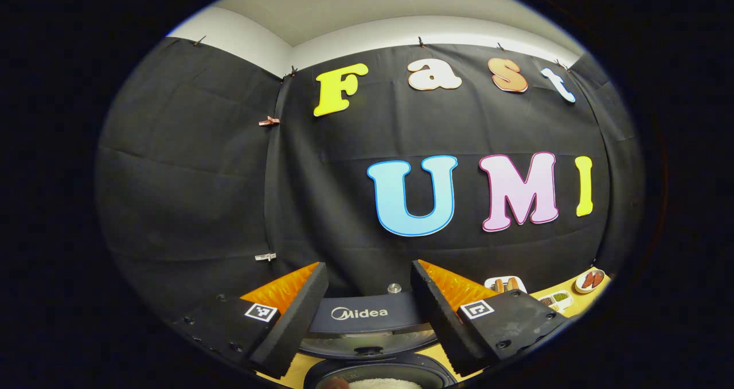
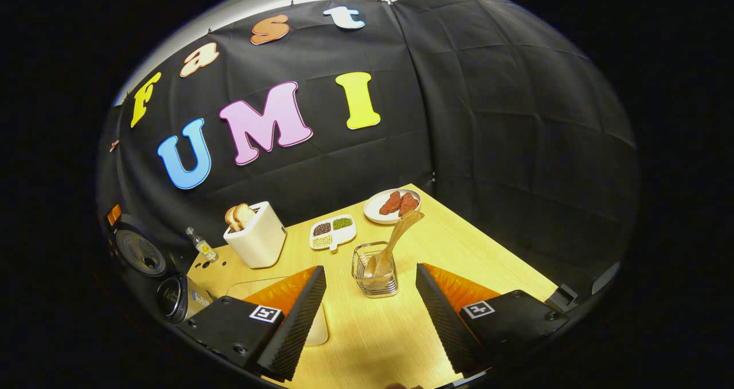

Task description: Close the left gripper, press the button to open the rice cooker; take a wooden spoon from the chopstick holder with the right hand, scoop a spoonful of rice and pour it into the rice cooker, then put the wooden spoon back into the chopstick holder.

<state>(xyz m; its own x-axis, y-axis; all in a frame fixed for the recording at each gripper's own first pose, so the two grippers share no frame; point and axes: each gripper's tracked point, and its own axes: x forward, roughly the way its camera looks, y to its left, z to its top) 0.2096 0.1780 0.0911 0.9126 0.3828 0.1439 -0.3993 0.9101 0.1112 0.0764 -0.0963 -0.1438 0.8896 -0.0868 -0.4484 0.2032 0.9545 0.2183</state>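
Rice cooker [image 1: 367,320] stands open in the left gripper view, its lid raised behind a pot with white rice at the bottom edge. Left gripper [image 1: 370,297] hangs over it, fingers spread wide, holding nothing. In the right gripper view, the right gripper [image 2: 370,297] is also spread and empty above the wooden table [image 2: 459,251]. Just ahead, the wooden spoon [image 2: 395,240] leans in the clear chopstick holder [image 2: 375,274].
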